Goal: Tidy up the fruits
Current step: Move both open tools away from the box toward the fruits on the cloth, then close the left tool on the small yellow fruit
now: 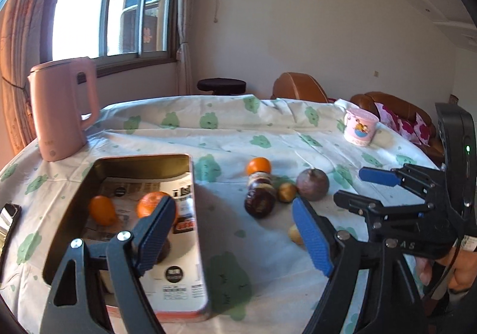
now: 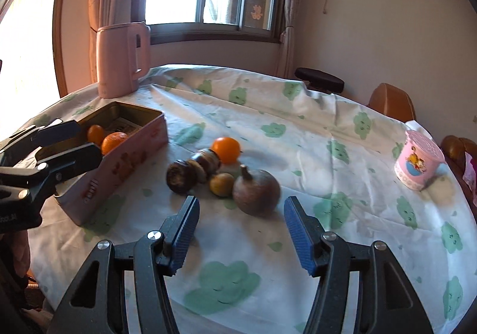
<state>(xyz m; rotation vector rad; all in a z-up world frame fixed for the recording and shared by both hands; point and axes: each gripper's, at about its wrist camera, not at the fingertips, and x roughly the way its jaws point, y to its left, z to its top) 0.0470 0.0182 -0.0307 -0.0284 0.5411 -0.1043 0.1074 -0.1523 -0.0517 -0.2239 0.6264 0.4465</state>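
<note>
A pink rectangular tin lies open on the tablecloth and holds two oranges. On the cloth beside it lie a third orange, dark brown fruits, a small yellow fruit and a round purple-brown fruit. My left gripper is open and empty over the tin's right edge. My right gripper is open and empty, just short of the purple-brown fruit.
A pink kettle stands at the back left behind the tin. A pink cup stands at the right near the table edge. A black stool and brown chairs stand beyond the table.
</note>
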